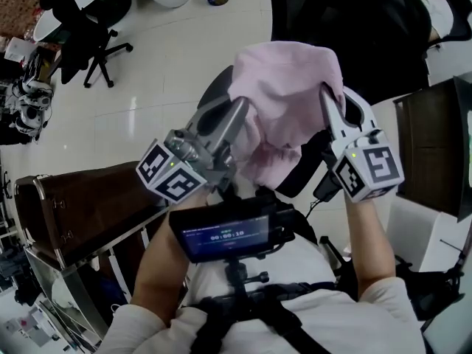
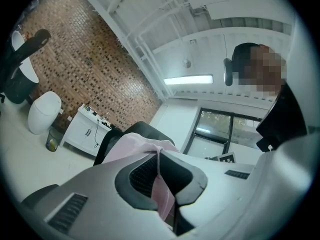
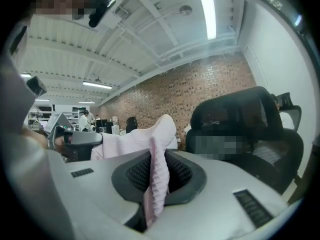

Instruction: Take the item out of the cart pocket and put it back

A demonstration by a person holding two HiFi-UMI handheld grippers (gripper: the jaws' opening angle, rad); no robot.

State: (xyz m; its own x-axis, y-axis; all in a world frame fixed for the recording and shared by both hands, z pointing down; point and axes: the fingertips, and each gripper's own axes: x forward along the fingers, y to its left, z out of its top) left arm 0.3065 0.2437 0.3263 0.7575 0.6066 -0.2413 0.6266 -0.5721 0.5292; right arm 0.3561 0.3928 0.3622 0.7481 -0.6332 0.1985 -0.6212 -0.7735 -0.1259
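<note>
Both grippers were up in front of the person's chest with one pink cloth (image 1: pixel 284 102) between them. The left gripper (image 1: pixel 237 114) had its jaws clenched tight on a thin fold at the cloth's left side; in the left gripper view the pink fabric ran down the seam between the dark pads. The right gripper (image 1: pixel 327 103) had its jaws clamped on a thicker ribbed bunch at the cloth's right edge, and the pads squeezed it with only the fabric keeping them apart. The cloth arched up between the two grippers as a rounded hump, in the air, touching nothing but the jaws. It was out of any pocket, above and to the right of the brown cart (image 1: pixel 81 209) that stood low at the person's left. A second brown panel (image 1: pixel 428 150) stood at the right edge; I could not tell whether it was part of the same cart. A black office chair (image 1: pixel 88 28) stood well apart on the pale tiled floor (image 1: pixel 169 72). A small screen unit (image 1: pixel 228 234) sat on the person's chest rig just below the grippers. A brick wall (image 3: pixel 200 91) showed behind the cloth in the right gripper view.
</note>
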